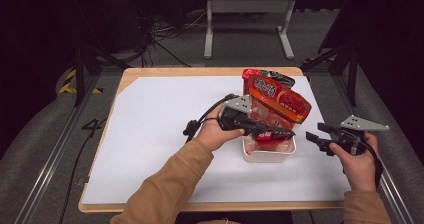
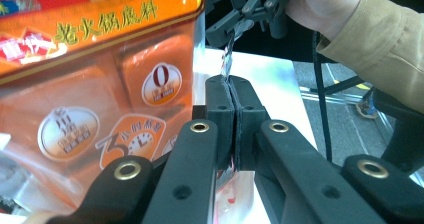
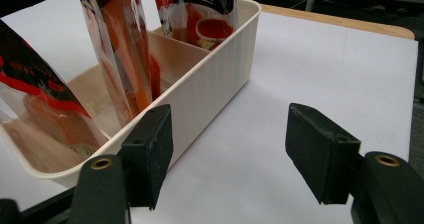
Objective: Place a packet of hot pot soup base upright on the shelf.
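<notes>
The left hand-held gripper (image 1: 280,132), matte black plastic with brass-coloured rivets along its jaw arms, has its two flat pads pressed together on the thin edge of a glossy pouch (image 2: 227,59), whose crinkled film rises from between them in the left gripper view. In the high view this gripper sits over the cream plastic bin (image 1: 268,154), a rounded rectangular tub with finely ribbed walls and an inner divider, standing on the white sheet that covers the wooden worktop (image 1: 165,72). Several shiny foil-and-film packets stand upright or lean inside the bin: a large orange packet (image 1: 282,104) with a clear window and round printed badges tilts against the far side, and a red and black packet (image 1: 265,75) stands behind it. The right hand-held gripper (image 1: 316,138) is held just beside the bin's right side, its blocky black pads spread wide with only the smooth white sheet between them, clasping nothing. A tan sleeve (image 1: 170,184) covers the person's left forearm.
</notes>
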